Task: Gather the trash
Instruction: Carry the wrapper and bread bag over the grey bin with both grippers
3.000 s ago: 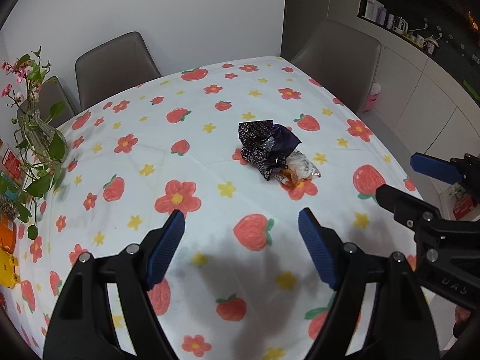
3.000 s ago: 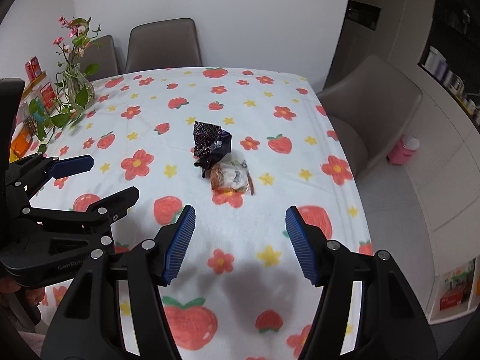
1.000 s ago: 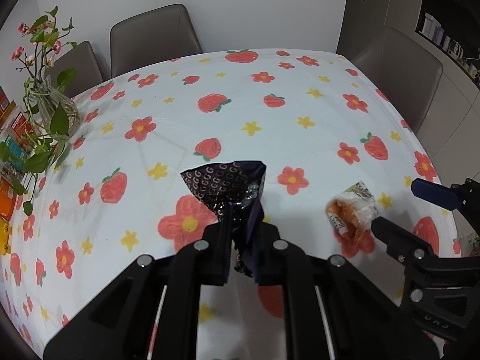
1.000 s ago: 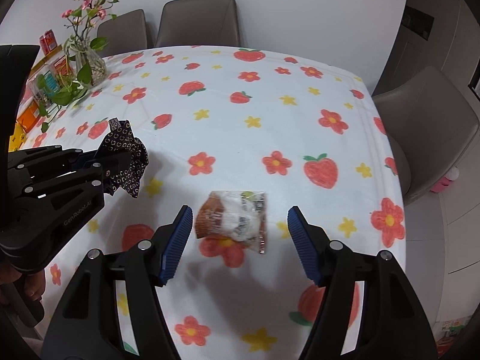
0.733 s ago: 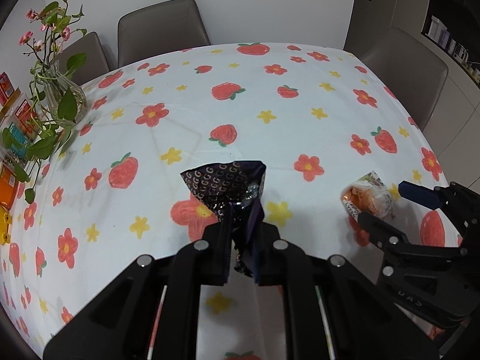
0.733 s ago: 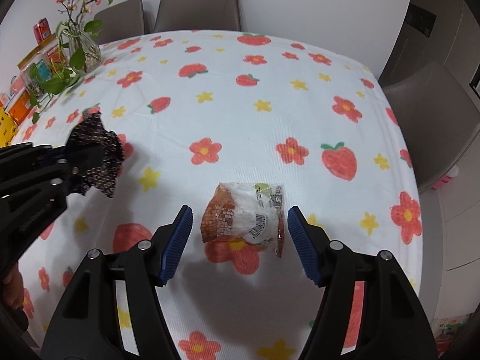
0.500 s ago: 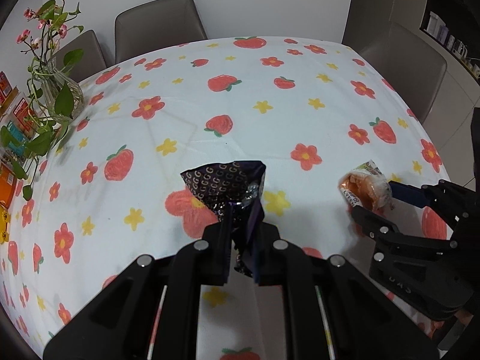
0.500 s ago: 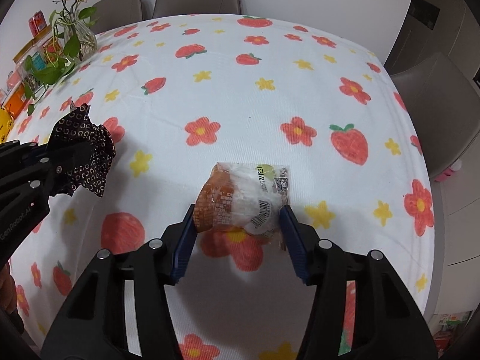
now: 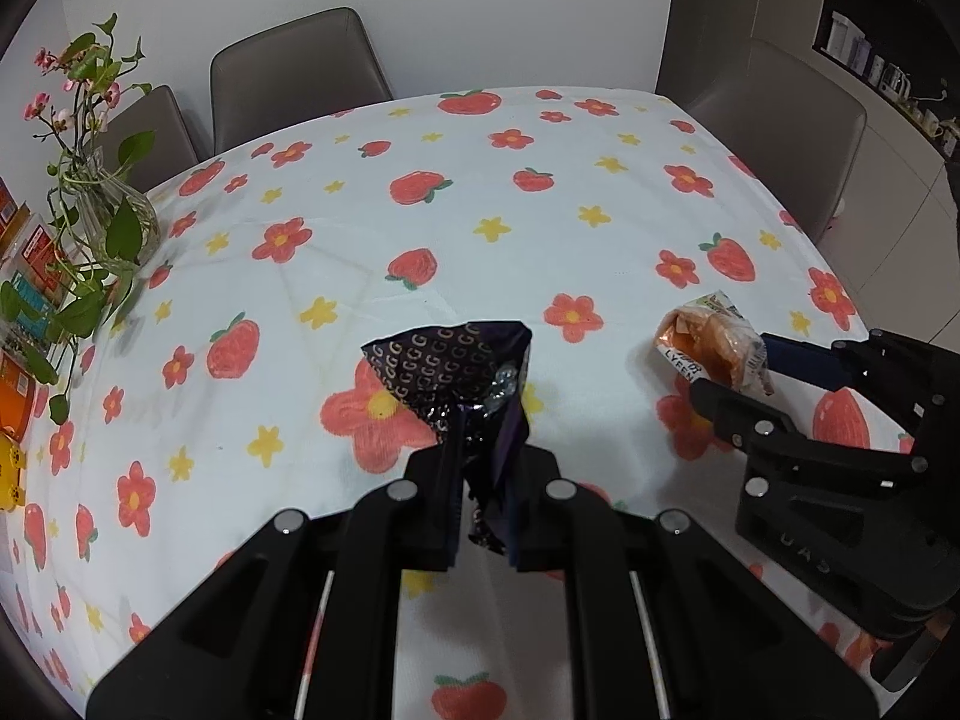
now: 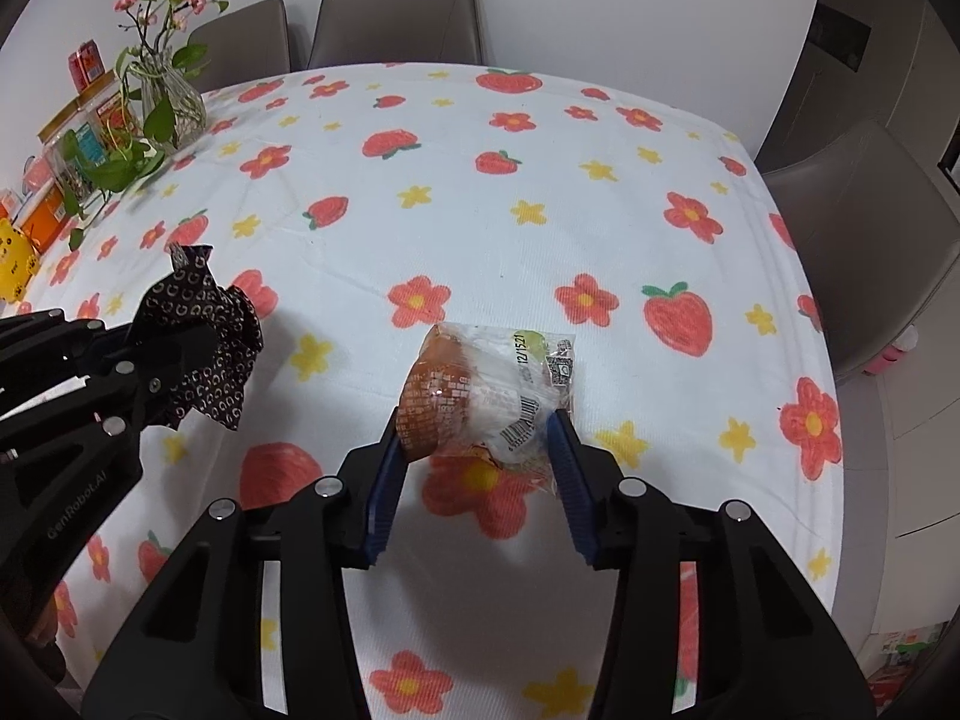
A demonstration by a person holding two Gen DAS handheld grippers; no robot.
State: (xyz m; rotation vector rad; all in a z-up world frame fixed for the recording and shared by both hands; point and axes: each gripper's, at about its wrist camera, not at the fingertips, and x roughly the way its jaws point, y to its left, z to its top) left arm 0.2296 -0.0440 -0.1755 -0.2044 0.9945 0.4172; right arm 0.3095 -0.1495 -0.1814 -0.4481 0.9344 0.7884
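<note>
A dark crumpled wrapper [image 9: 444,366] with a pale ring pattern sticks up from my left gripper [image 9: 483,462], which is shut on its lower end and holds it above the table. The same dark wrapper [image 10: 204,324] shows at the left of the right wrist view. A clear snack wrapper [image 10: 480,384] with an orange end and a barcode lies on the flowered tablecloth [image 10: 480,180]. My right gripper [image 10: 474,438] straddles it, its jaws closing, and both blue pads touch its sides. In the left wrist view the snack wrapper [image 9: 711,342] sits between the right gripper [image 9: 744,372] fingers.
A glass vase with a leafy plant [image 9: 114,222] and coloured boxes [image 10: 54,204] stand along the table's left edge. Grey chairs [image 9: 300,72] line the far side, and another chair [image 10: 870,228] stands at the right. The table's right edge drops to the floor.
The right gripper's jaws have narrowed from wide apart around the snack wrapper to touching its sides. The left gripper keeps the dark wrapper and has hardly moved.
</note>
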